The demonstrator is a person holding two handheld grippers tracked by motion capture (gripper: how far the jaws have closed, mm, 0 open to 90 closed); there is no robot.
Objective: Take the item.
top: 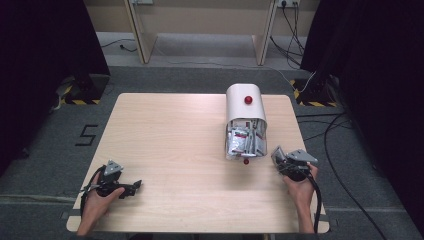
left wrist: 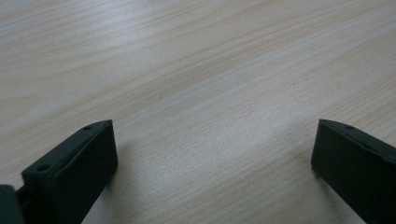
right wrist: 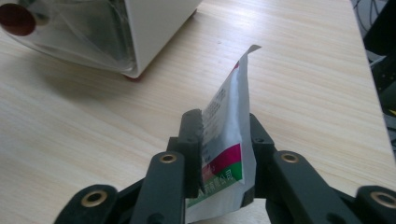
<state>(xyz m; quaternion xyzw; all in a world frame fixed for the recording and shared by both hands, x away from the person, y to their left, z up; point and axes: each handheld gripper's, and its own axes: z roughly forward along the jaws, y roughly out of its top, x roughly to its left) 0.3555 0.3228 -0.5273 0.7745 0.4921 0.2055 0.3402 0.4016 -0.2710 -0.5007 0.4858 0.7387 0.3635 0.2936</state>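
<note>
A foil sachet (right wrist: 227, 135) with a red and green band and small print is held by the right gripper, and the scene is best read from the left edge of the wooden table (top: 165, 135) across to the right. At the near left corner the left gripper (top: 136, 186) is rested low over bare wood, its 2 jaws spread wide with nothing between them, well apart from everything else. Further right, toward the far side, a white dispenser box (top: 244, 104) with a red knob (top: 248, 99) is seen lying on the table, its clear front (top: 244, 140) packed with more sachets. Just beside its near right corner, the right gripper (top: 278, 155) is clenched on the 1 sachet, which is pinched near its lower end and stands almost upright, its free top corner leaning toward the box. The step in hand is judged to be the carrying of this sachet away from the box. It would be done well if the squeeze were kept steady, the packet lifted clear of the clear front, and a spot on open wood chosen before the jaws are released, since thin foil can slip or fold.
</note>
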